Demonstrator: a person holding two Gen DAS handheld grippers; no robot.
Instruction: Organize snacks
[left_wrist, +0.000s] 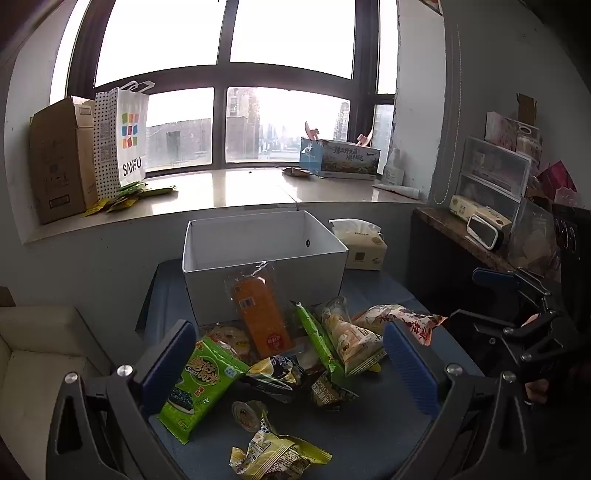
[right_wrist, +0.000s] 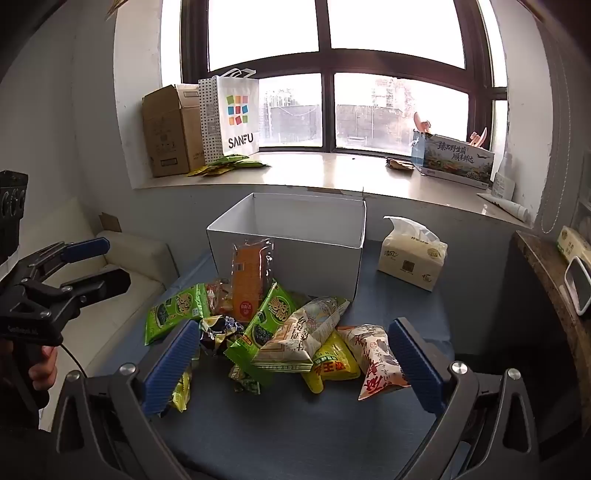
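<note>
Many snack packets lie in a loose pile on the blue table top (right_wrist: 388, 306), just in front of both claws and against the near wall of the white box (left_wrist: 266, 275), which is open and looks empty. The left gripper (left_wrist: 291, 369) is spread wide and pinches nothing; the right gripper (right_wrist: 295, 365) is also spread wide with nothing held. Between the left fingers I see the green seaweed packet (left_wrist: 197, 387), the orange packet (left_wrist: 262, 317) leaning on the box wall, and a crumpled yellow wrapper (left_wrist: 273, 458) closest to the claw. Between the right fingers lie a white pillow packet (right_wrist: 306, 336), a yellow packet (right_wrist: 334, 363) and a white-red packet (right_wrist: 376, 360) beside the right finger. I judge that these packets are light, soft and air-filled, with slippery film, so a hard squeeze could crush the food inside; it seems better to pinch across the narrow width or on a sealed end. The left view shows the crumpled yellow wrapper and a small round item (left_wrist: 243, 413), which the right view hardly shows. The right view shows the tissue pack (right_wrist: 412, 258) fully, and the 2nd green packet (right_wrist: 264, 325) from its front.
</note>
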